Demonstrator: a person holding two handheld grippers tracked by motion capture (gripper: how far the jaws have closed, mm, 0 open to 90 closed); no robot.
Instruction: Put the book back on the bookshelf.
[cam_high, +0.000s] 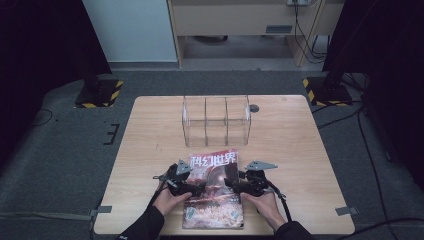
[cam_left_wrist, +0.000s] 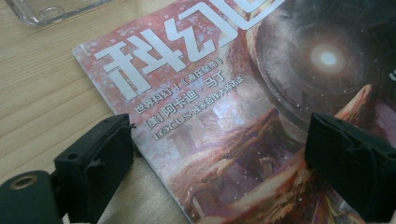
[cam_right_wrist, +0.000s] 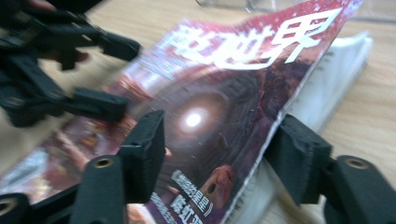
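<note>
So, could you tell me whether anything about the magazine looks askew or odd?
Yes: the magazine's front cover is lifted off its pages along the edge near the right tool, which straddles that raised edge.

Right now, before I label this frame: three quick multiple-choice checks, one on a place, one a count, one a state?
1. Where does the magazine lie?
A. Inside the organizer
B. On the table, on the person's side of the clear organizer
C. On the floor

2. How many compartments does the organizer have?
A. One
B. Three
C. Six

3. How do the left gripper jaws stand?
A. Open, astride the magazine's edge
B. Shut, away from the magazine
C. Clamped on the organizer

Key: 1 B, the high view shows it flat in front of the organizer; 2 B, two dividers split it; 3 A, one jaw is on each side of the edge.
</note>
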